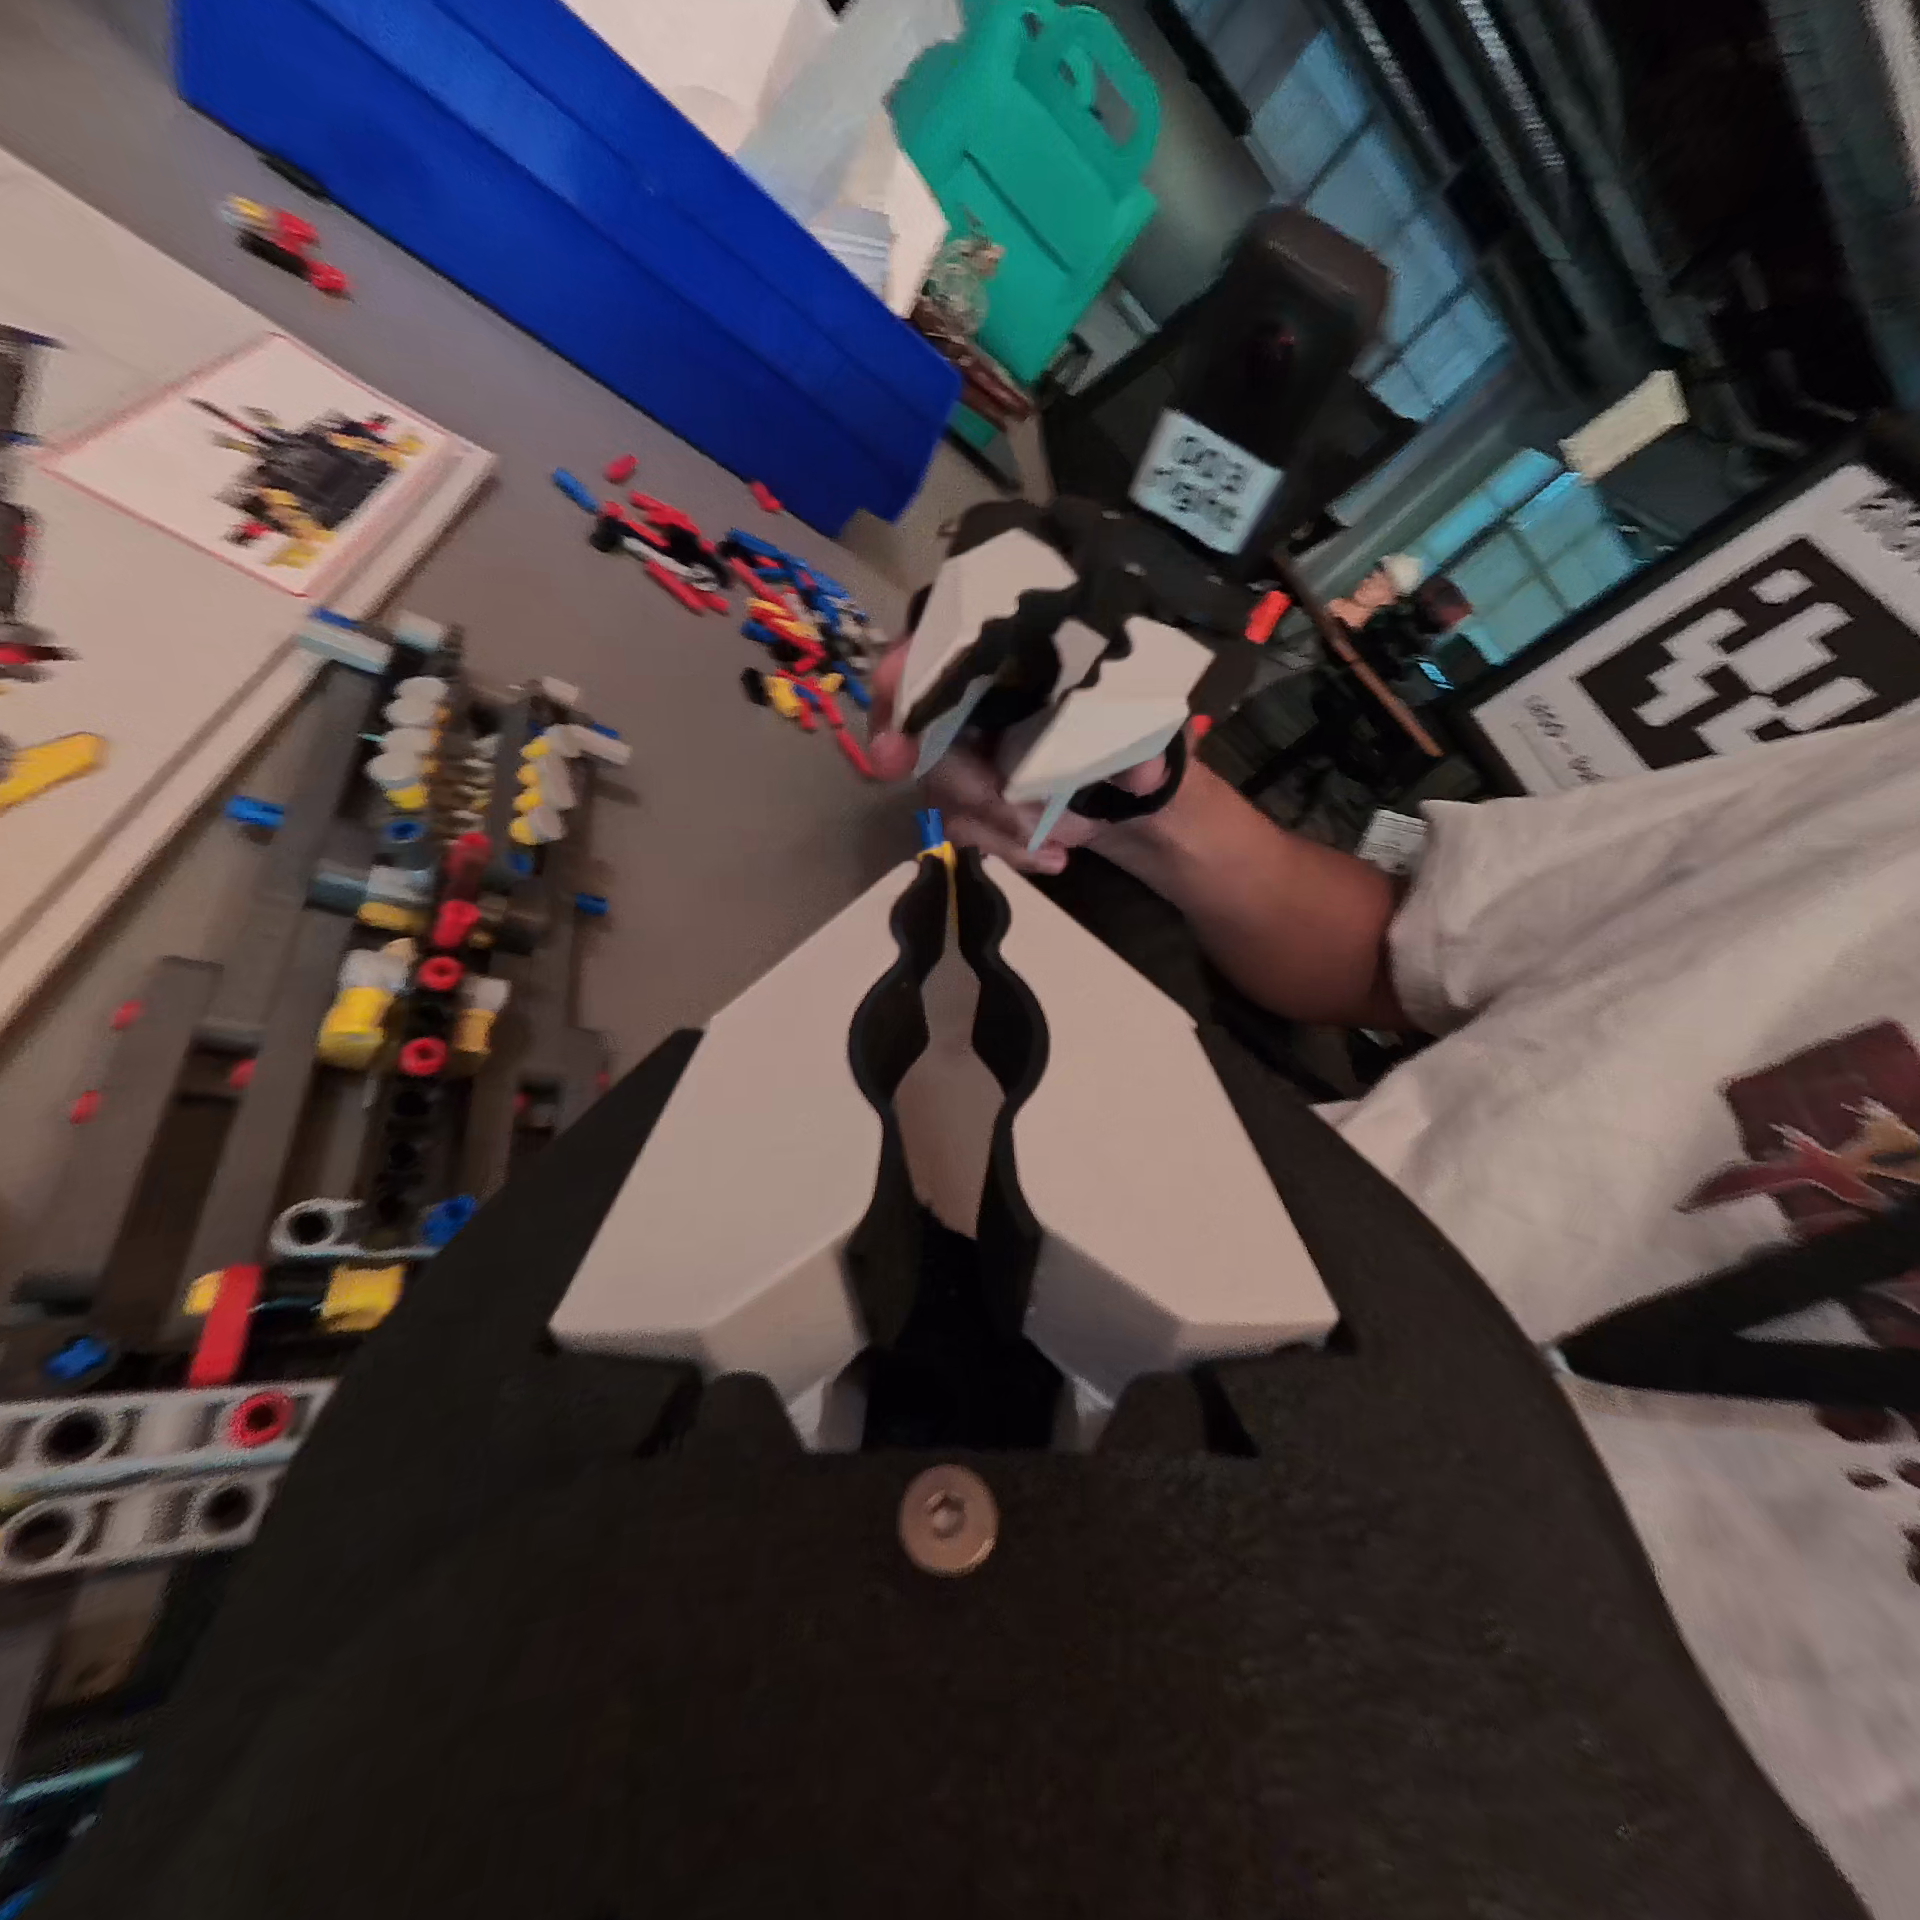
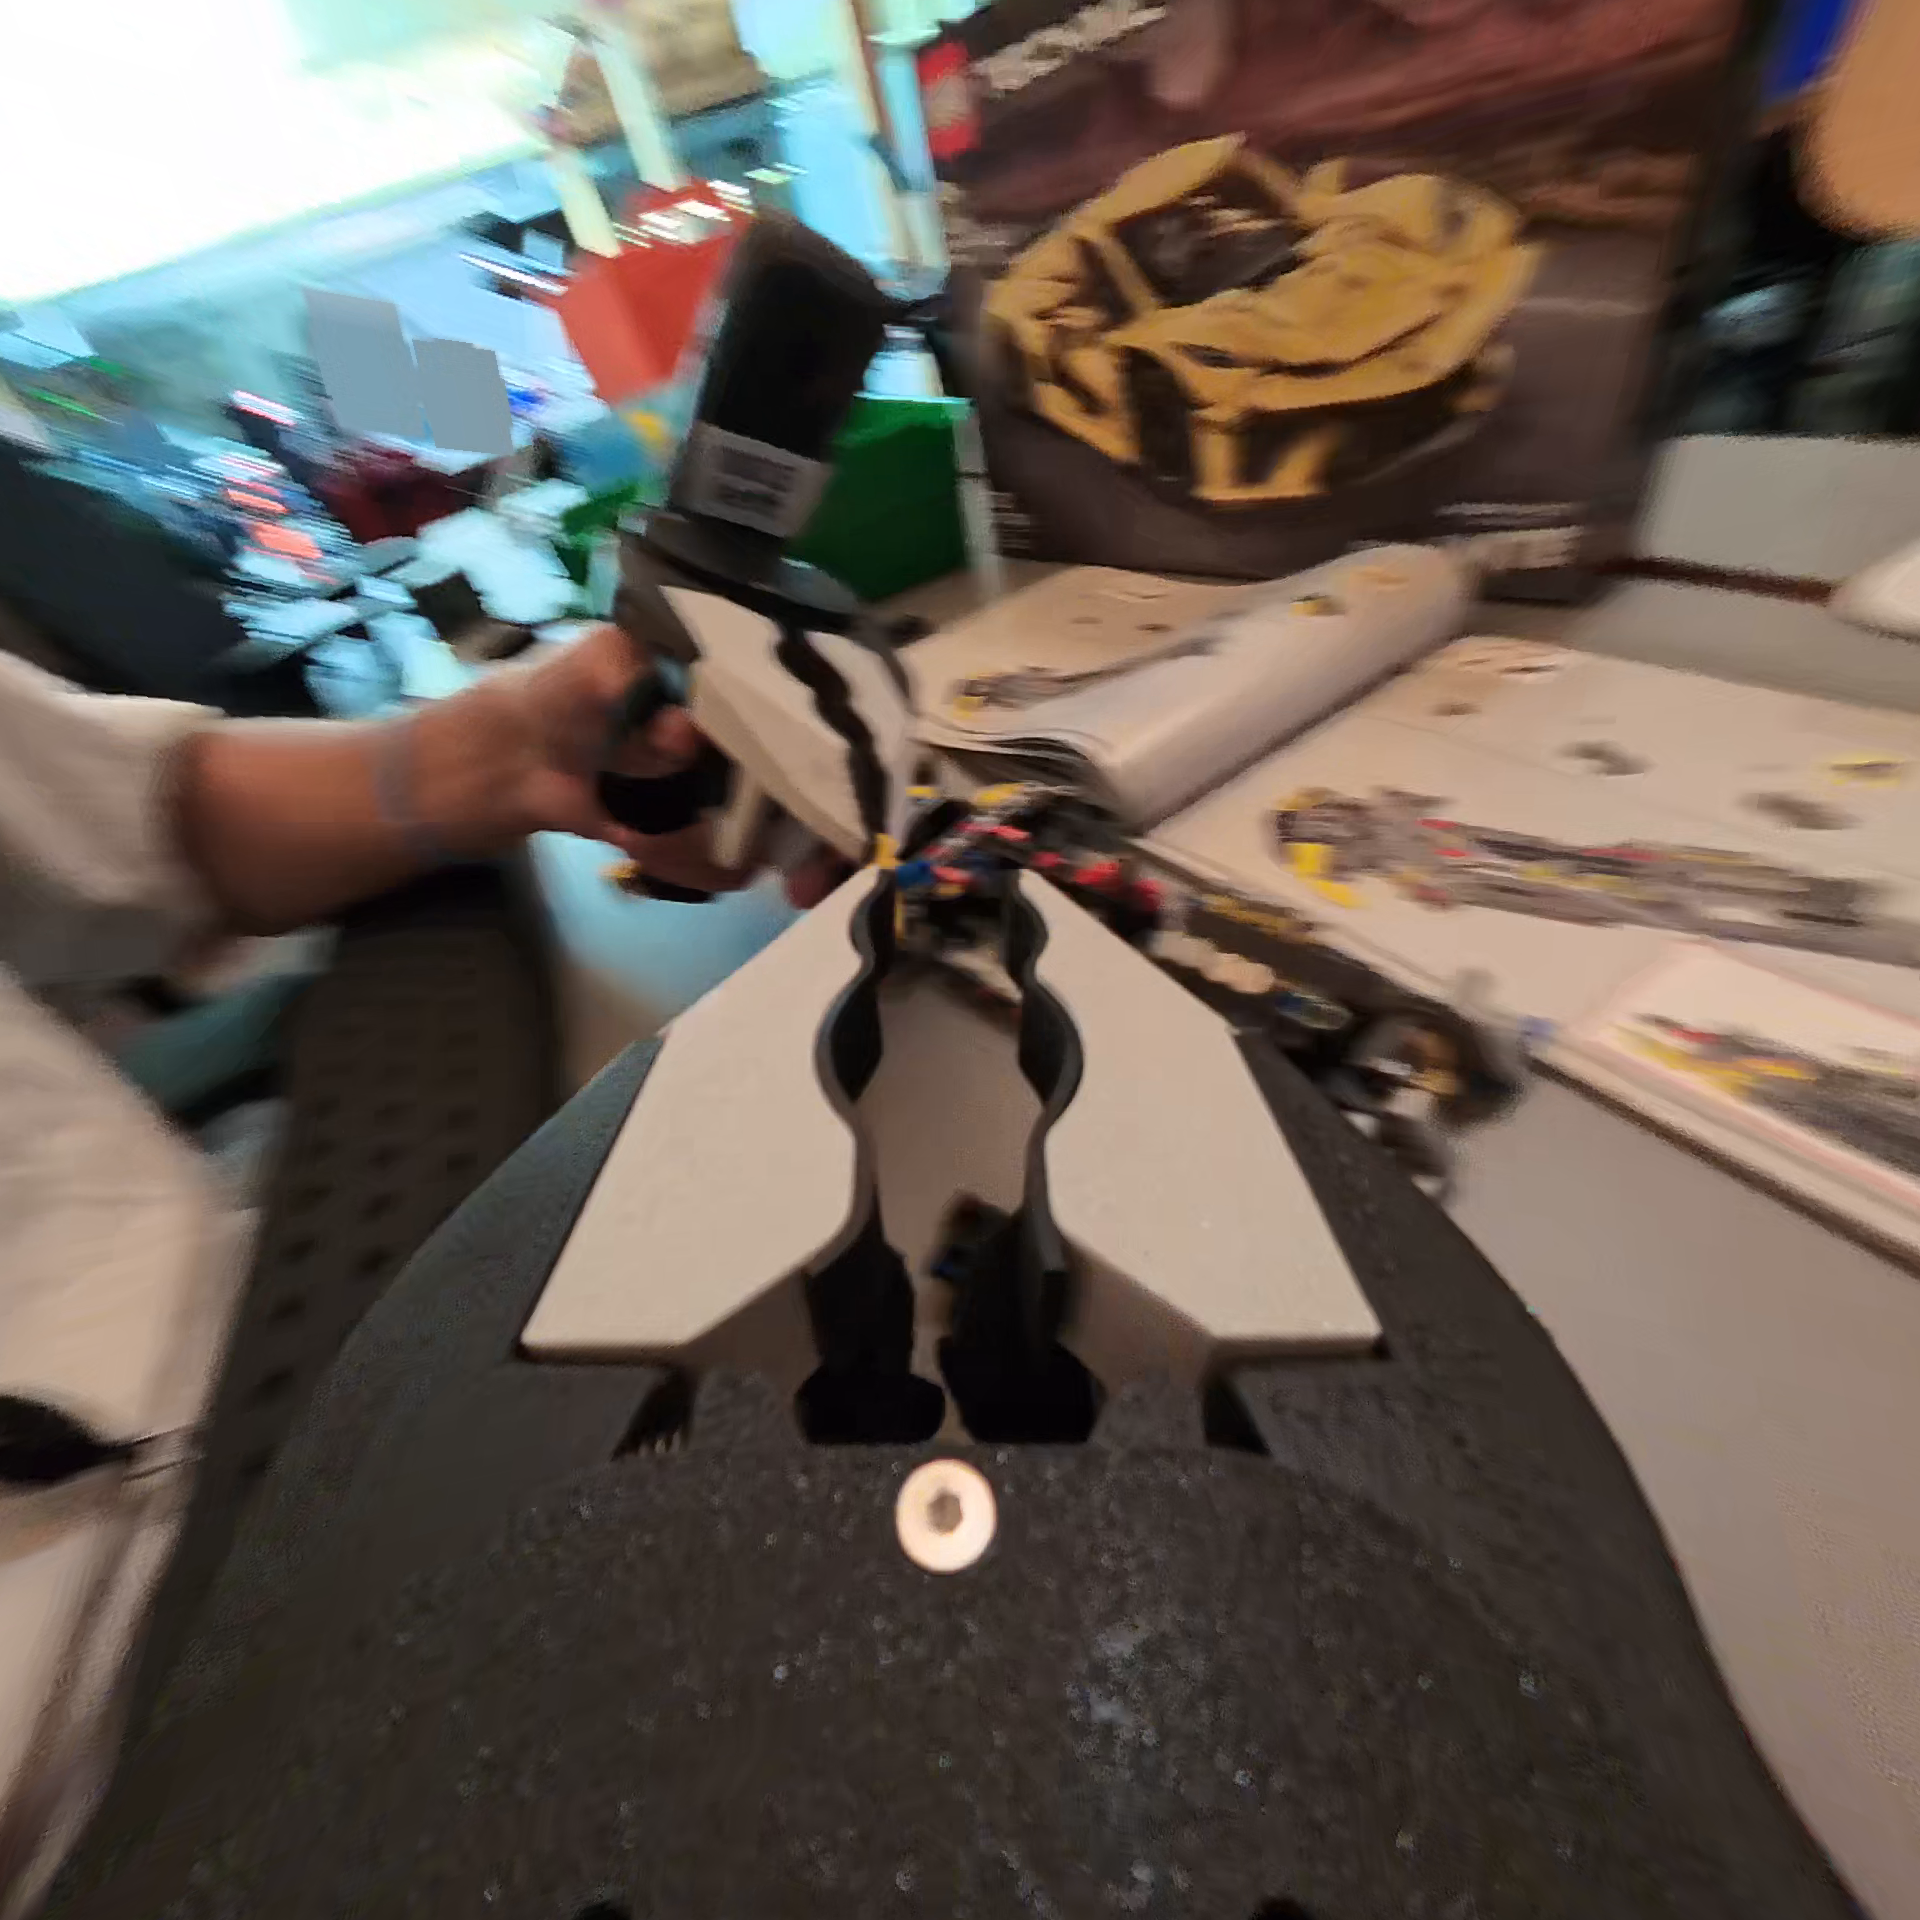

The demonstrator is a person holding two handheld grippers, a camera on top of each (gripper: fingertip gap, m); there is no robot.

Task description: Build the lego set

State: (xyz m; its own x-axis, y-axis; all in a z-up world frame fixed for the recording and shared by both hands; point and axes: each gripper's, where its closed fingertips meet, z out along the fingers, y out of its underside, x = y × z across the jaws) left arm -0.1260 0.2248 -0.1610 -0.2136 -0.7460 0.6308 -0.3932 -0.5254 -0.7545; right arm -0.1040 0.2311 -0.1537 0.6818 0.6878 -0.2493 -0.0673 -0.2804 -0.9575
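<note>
My left gripper [image 1: 940, 871] is shut on a small yellow piece with a blue pin [image 1: 932, 844] and holds it in the air above the table. In the right wrist view it comes in from the left [image 2: 878, 844] with the yellow piece [image 2: 885, 850] at its tip. My right gripper [image 2: 951, 888] is open and empty, its left fingertip close to that piece. In the left wrist view it hangs just beyond the piece [image 1: 987, 795]. The long part-built lego chassis [image 1: 436, 935] lies on the grey table to the left. It shows blurred behind my right fingers [image 2: 987, 842].
A pile of loose red, blue and yellow parts [image 1: 779, 613] lies beyond the chassis. Open instruction pages [image 1: 260, 468] [image 2: 1558, 831] flank it. A blue bin [image 1: 582, 208], a green container [image 1: 1029, 177] and the set's box [image 2: 1299, 343] stand at the back. A person's arm [image 1: 1278, 914] is near. Less than 4 cm separates the two grippers' tips.
</note>
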